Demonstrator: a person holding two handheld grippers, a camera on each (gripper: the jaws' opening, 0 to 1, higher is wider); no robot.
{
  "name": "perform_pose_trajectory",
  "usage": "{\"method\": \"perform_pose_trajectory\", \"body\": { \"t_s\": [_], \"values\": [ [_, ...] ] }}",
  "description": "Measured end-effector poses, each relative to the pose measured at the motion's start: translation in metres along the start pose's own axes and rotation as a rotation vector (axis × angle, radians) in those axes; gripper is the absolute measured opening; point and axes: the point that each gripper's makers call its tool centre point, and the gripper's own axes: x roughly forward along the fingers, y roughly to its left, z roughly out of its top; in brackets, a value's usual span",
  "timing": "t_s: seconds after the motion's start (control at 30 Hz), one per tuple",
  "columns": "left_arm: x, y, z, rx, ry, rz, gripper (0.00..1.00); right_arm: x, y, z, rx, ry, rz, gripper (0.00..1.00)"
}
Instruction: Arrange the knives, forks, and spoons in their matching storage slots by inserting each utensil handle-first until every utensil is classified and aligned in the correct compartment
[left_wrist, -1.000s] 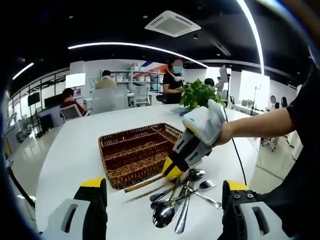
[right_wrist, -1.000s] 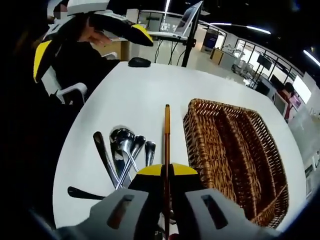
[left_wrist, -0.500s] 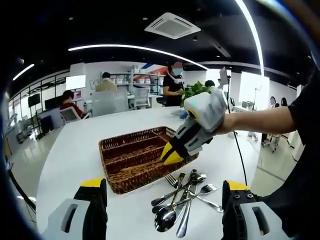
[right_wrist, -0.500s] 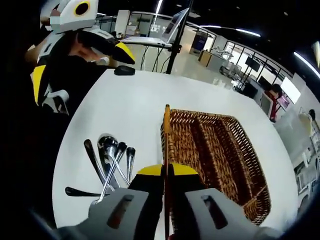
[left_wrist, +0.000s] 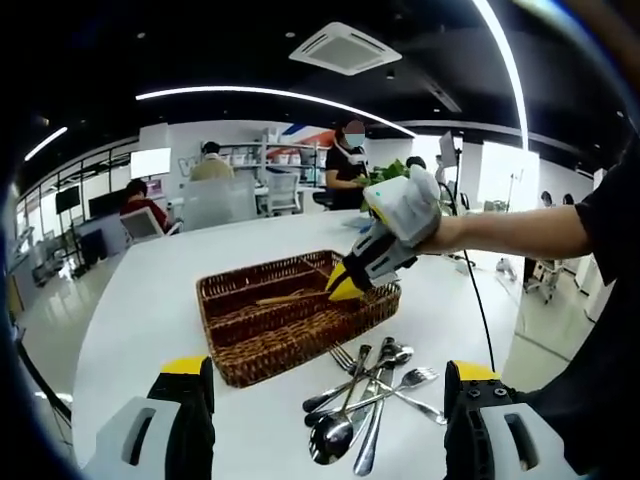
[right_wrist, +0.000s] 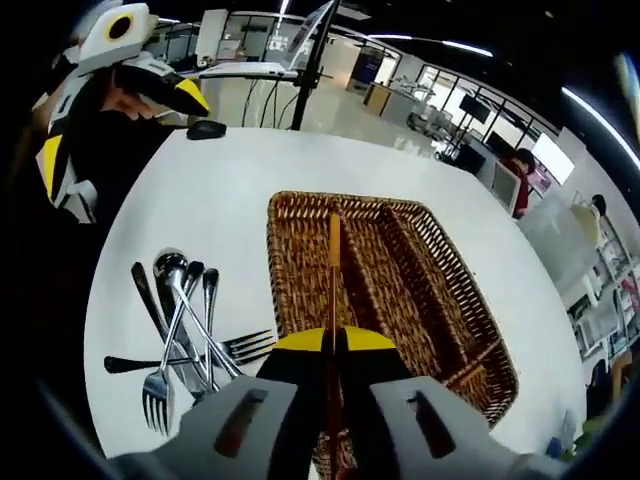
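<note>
Slim wooden-handled utensil (right_wrist: 333, 262) is pinched in right claw (right_wrist: 333, 345), handle-first over woven brown wicker tray (right_wrist: 458, 330) mid-counter. Left claw (left_wrist: 325, 400) is held spread, idle. Next: lowering into slot, release.

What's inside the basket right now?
The basket looks bare inside; the only thing over it is a thin brown stick, clamped in the right gripper. The gripper covers the basket's near end.
</note>
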Motion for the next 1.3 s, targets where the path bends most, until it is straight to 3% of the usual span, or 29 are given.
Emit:
{"method": "perform_pose_trajectory", "body": {
  "t_s": [0.43, 0.53, 0.9, 1.2, 1.3],
  "values": [
    [0.006, 0.003, 0.005, 0.008, 0.001, 0.007, 0.98, -0.013, -0.06, -0.044, 0.246, 0.058, -0.203, 0.02],
    [0.006, 0.003, 0.005, 0.008, 0.0, 0.006, 0.98, -0.012, -0.066, -0.051, 0.326, 0.042, -0.195, 0.02],
    [0.005, 0.004, 0.007, -0.005, -0.015, 0.003, 1.0, -0.014, -0.096, -0.083, 0.564, 0.073, -0.297, 0.02],
    [0.003, 0.004, 0.006, -0.009, -0.016, -0.002, 1.0, -0.013, -0.114, -0.098, 0.842, 0.02, -0.355, 0.02],
    [0.003, 0.004, 0.005, -0.011, -0.012, -0.003, 1.0, -0.014, -0.119, -0.103, 0.9, 0.012, -0.371, 0.02]
  ]
}}
